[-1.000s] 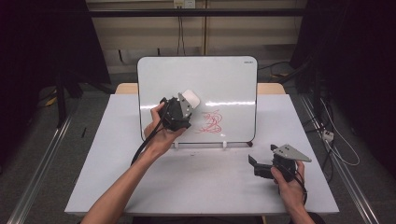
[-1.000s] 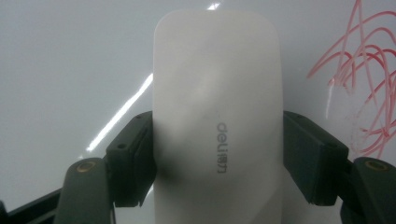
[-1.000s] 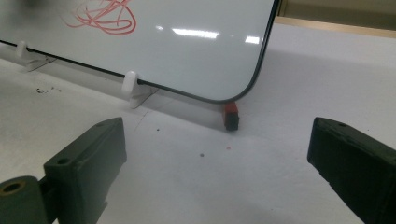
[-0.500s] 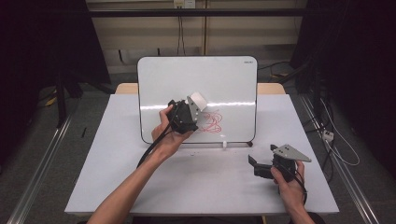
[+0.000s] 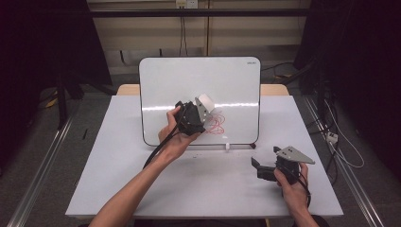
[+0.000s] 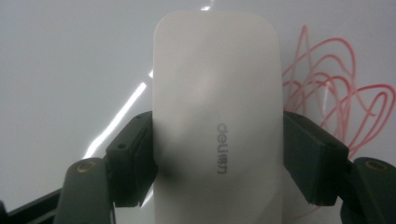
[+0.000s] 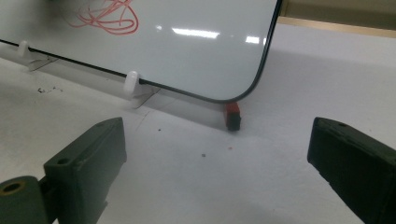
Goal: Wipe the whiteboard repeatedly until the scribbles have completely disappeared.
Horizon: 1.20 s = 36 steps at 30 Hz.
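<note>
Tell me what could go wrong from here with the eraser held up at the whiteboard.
The left gripper pinches the smooth white plastic eraser only near its lower end, so it could twist or slip under pressure. The upright white-surfaced whiteboard merely leans on small white stands; a hard push might slide or tip it, and the open right gripper rests apart, not bracing it. A pass could also miss part of the red scribble.

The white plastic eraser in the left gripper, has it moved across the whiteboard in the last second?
Yes. The white plastic eraser, clamped in the left gripper, has slid rightward along the upright whiteboard, toward the red scribble.
</note>
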### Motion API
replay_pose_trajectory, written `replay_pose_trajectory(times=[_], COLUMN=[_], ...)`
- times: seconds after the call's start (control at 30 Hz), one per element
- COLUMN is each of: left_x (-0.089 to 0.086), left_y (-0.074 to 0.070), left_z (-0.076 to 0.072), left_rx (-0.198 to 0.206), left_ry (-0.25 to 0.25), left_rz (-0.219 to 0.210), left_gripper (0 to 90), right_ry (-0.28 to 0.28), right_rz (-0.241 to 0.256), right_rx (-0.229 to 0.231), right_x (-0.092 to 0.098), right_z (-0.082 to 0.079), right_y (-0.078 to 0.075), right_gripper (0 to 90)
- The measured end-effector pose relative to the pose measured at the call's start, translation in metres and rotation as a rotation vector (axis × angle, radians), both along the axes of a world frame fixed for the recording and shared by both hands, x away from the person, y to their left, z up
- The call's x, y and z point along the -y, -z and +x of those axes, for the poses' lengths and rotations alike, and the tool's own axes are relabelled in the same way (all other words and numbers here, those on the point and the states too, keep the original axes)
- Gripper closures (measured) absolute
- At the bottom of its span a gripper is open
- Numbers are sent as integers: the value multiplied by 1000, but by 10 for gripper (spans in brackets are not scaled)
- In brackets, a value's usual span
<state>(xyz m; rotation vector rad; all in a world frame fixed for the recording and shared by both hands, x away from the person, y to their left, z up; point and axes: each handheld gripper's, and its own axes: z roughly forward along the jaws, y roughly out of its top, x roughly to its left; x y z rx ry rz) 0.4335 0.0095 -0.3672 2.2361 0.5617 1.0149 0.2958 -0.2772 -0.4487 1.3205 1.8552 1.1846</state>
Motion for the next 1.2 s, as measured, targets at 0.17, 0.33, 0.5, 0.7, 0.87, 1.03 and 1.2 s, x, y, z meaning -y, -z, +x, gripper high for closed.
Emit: replay_pose_trajectory(times=[0.17,0.33,0.5,0.7,0.87,1.03,1.2], left_x=[9,14,16,24,28,35,34], left_y=[3,3,7,16,19,29,29], left_z=[-3,-2,-5,-13,-16,-24,-23], left_rx=[5,5,7,13,9,4,-5], left_ry=[24,38,47,70,86,118,126], left_rz=[19,30,24,34,49,71,60], left_gripper=[310,309,309,308,307,305,304], right_ry=[-1,-1,-1,0,-2,-1,-1], right_rz=[-1,0,1,3,2,4,3], right_rx=[0,0,0,-1,0,-1,-1], right_x=[0,0,0,0,0,0,0], right_z=[0,0,0,-1,-1,-1,-1], right_y=[0,0,0,0,0,0,0], right_gripper=[46,46,46,45,46,46,46])
